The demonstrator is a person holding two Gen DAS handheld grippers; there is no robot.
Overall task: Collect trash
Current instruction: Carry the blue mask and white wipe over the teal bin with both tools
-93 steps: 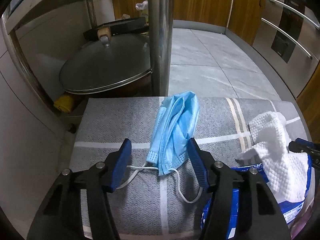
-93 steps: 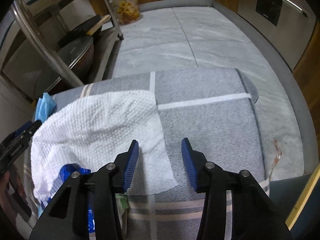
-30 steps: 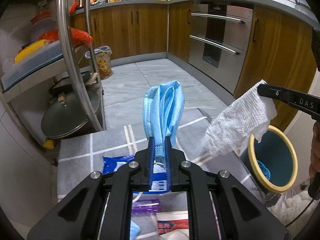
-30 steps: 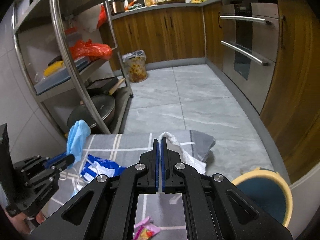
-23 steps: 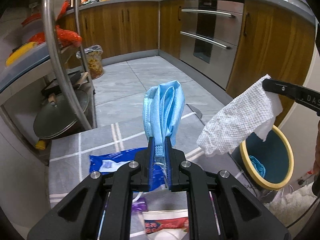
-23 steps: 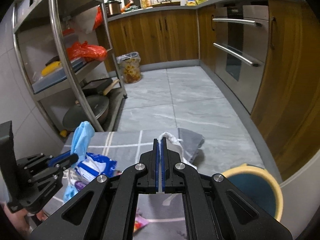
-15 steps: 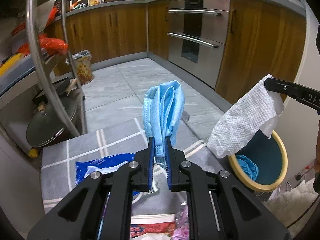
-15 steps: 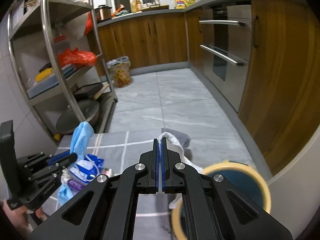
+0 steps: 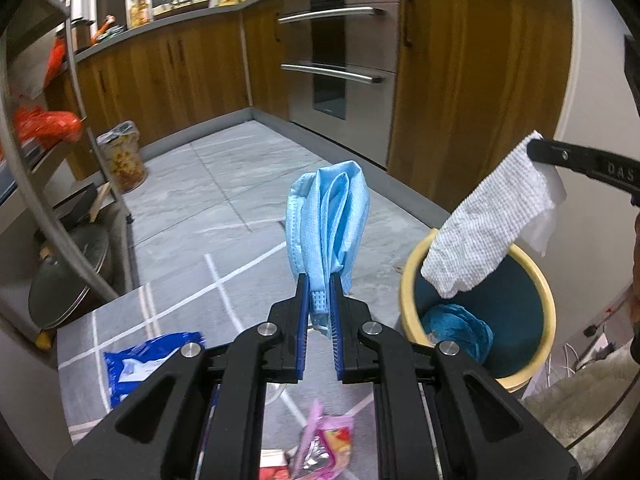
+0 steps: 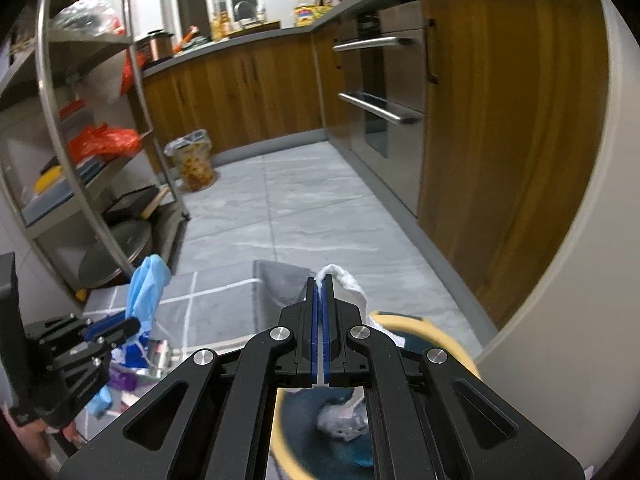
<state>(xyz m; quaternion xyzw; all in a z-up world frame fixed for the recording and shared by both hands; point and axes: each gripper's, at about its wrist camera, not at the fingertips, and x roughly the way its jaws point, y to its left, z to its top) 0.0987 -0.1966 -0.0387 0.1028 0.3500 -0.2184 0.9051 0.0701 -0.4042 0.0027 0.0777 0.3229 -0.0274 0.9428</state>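
At the lower centre of the left wrist view, the left gripper (image 9: 319,280) pinches the bottom edge of a folded blue face mask (image 9: 326,216) between its blue pads, and the mask stands upright from the tips into the middle of the frame. To its right in that frame, a yellow-rimmed bin (image 9: 408,280) with a dark teal inside sits on the floor, with a crumpled teal wad (image 9: 456,328) at its bottom. A white paper towel (image 9: 488,224) hangs over the bin's mouth from the right gripper (image 9: 538,150), whose black fingers enter from the right edge.

In the right wrist view, the right gripper (image 10: 320,280) is pressed together on the paper towel (image 10: 344,280), which spills off to the right of the tips and down toward the bin (image 10: 404,320) just below. The left gripper (image 10: 120,326) shows at the lower left with the face mask (image 10: 146,292) rising from it.

Below the left gripper, a blue wrapper (image 9: 148,360) and a pink wrapper (image 9: 324,440) lie on a grey mat (image 9: 180,292) with white lines. A steel shelf rack (image 10: 80,160) stands at the left, and wooden cabinets (image 10: 248,92) fill the background.
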